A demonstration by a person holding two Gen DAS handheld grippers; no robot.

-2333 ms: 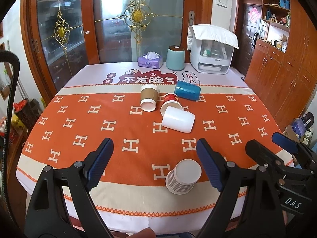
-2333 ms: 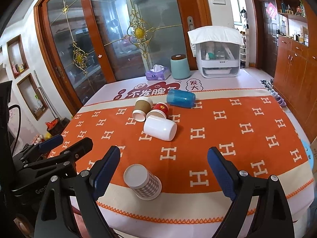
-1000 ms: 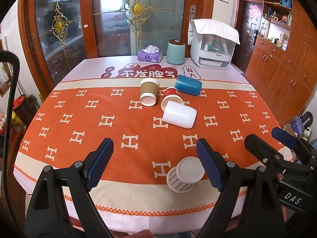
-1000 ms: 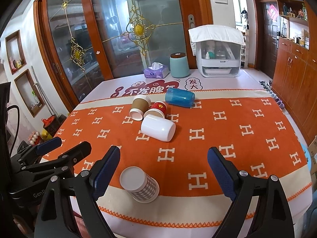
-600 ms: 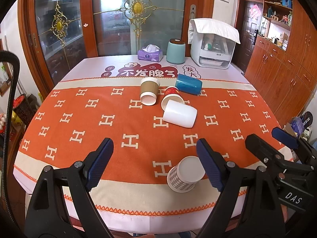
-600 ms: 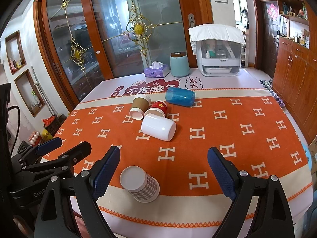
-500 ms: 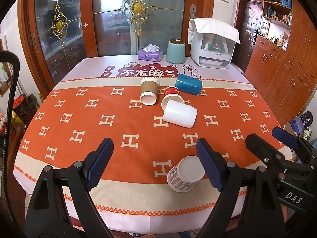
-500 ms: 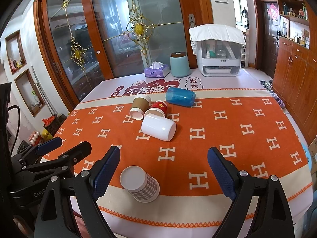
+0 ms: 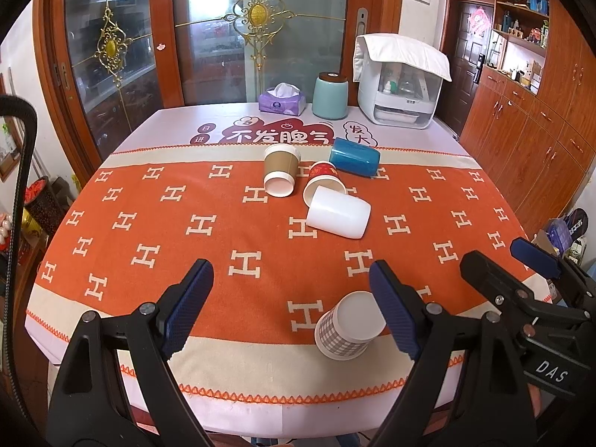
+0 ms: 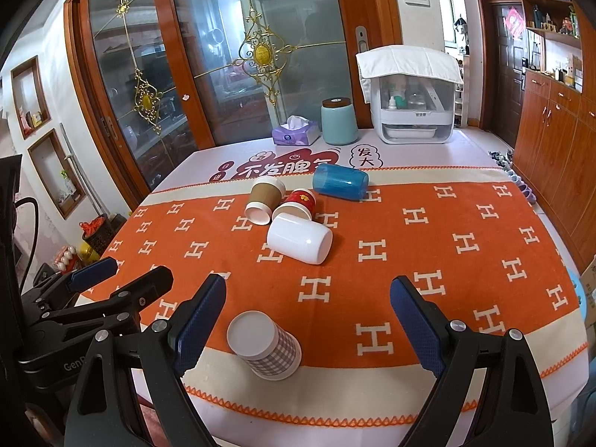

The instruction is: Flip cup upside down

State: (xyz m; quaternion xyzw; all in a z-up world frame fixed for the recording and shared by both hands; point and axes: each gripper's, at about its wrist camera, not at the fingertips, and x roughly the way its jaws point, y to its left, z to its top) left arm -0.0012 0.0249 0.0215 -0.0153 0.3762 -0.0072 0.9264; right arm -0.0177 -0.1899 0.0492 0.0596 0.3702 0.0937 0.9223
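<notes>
Both the left gripper (image 9: 290, 305) and the right gripper (image 10: 309, 316) gape wide, holding nothing. A checked paper cup (image 10: 266, 344) stands base-up at lower centre, near the table edge (image 10: 335, 422). Four cups lie tipped mid-frame, orange cloth (image 10: 428, 246) bare to their right.

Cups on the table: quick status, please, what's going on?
Left gripper and right gripper open, empty. Checked cup nearest, tilted, no grip yet. Four more cups lying farther back, white cup closest. Path clear.

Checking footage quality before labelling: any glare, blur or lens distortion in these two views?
Left wrist view: sharp, fisheye bends the orange patterned tablecloth edges, bright backlit glass door. Right wrist view: equally sharp, a small highlight on the white plastic cup, dark vignette corners.
</notes>
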